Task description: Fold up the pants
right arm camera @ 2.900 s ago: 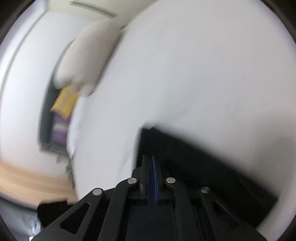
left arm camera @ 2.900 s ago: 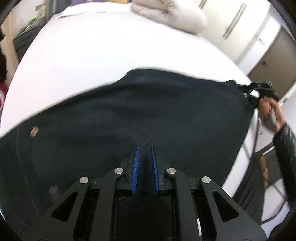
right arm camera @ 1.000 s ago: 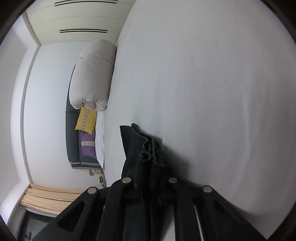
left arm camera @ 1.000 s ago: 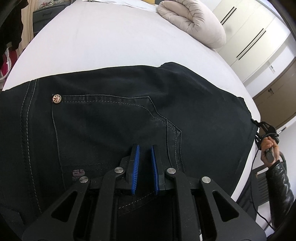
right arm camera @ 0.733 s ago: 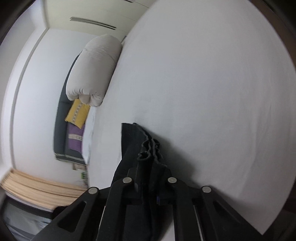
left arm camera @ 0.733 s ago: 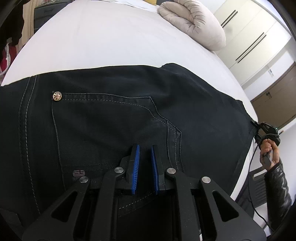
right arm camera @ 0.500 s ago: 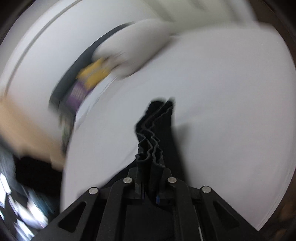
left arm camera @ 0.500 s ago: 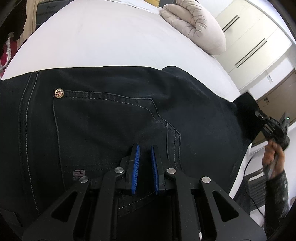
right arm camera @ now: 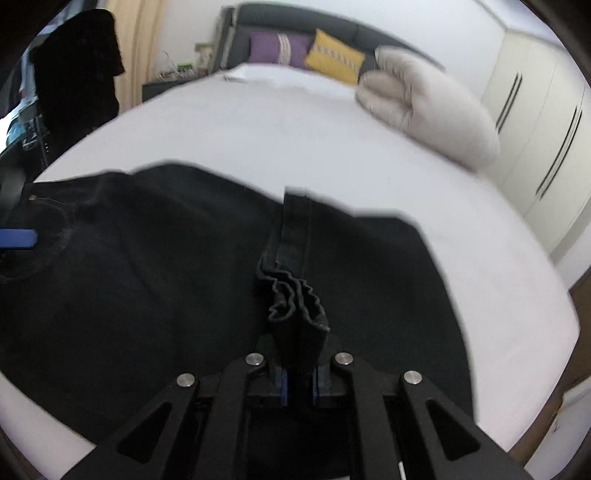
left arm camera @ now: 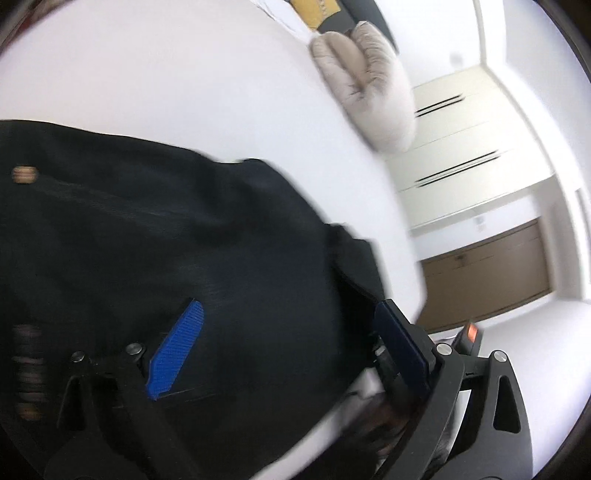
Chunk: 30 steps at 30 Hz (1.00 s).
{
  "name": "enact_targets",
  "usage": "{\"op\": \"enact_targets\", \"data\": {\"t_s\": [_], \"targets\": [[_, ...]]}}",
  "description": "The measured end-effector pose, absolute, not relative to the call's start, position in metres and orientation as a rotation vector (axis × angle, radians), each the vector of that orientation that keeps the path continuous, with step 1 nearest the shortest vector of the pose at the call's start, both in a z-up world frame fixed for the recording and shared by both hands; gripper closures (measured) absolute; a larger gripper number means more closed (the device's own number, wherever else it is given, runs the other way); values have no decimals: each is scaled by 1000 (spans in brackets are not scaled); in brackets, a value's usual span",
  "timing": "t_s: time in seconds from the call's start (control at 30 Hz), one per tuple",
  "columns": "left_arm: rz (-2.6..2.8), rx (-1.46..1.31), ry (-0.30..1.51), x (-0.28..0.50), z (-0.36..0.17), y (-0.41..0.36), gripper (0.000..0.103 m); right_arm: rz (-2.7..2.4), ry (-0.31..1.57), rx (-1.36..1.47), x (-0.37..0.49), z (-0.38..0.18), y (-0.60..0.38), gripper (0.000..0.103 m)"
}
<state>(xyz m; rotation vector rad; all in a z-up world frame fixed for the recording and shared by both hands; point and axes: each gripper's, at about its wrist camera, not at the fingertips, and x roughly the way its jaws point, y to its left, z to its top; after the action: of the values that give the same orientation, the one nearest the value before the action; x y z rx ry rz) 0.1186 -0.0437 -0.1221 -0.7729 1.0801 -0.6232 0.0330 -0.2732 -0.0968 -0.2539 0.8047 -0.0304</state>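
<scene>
Your right gripper point(right arm camera: 298, 384) pinches the bunched hem point(right arm camera: 295, 295) over the pants point(left arm camera: 147, 236) mid-fold while your left gripper point(left arm camera: 284, 343) is opening, empty; next, lay the hem down squarely.

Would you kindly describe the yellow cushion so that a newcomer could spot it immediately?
Start at the white bed and look to its far end, where a dark headboard runs. Two cushions lean there; the yellow cushion sits between the purple cushion and the rolled beige duvet, and has a pale patterned stripe.
</scene>
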Motion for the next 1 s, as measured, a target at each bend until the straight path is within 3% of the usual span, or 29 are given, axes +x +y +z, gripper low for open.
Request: {"op": "enact_targets", "data": {"t_s": [0.13,0.37,0.4,0.47,0.5,0.53,0.63,0.8,1.0], "targets": [[-726,-859,1182,136,-128,-75,8,21,720,-332,14,-72,-236,93],[-745,-786,1289,158,-137,-94,10,111,715,-430,3,-82,-173,93],[-736,-777,1298,160,-139,-91,14,127,709,-439,2,-82,-166,93],[-739,-762,1305,163,-140,-87,41,148,693,-458,-5,-82,-157,93],[-743,-751,1313,163,-139,-84,67,160,682,-474,-6,-80,-151,93],[-737,-726,1316,163,-137,-80,79,166,679,-484,-5,-79,-146,93],[-733,-676,1287,163,-129,-72,90,181,676,-518,-4,-79,-132,93],[-724,-620,1257,163,-117,-62,91,197,668,-531,-8,-78,-130,93],[-660,-635,1272,153,-139,-48,91,227,721,-534,-6,-99,-125,93]]}}
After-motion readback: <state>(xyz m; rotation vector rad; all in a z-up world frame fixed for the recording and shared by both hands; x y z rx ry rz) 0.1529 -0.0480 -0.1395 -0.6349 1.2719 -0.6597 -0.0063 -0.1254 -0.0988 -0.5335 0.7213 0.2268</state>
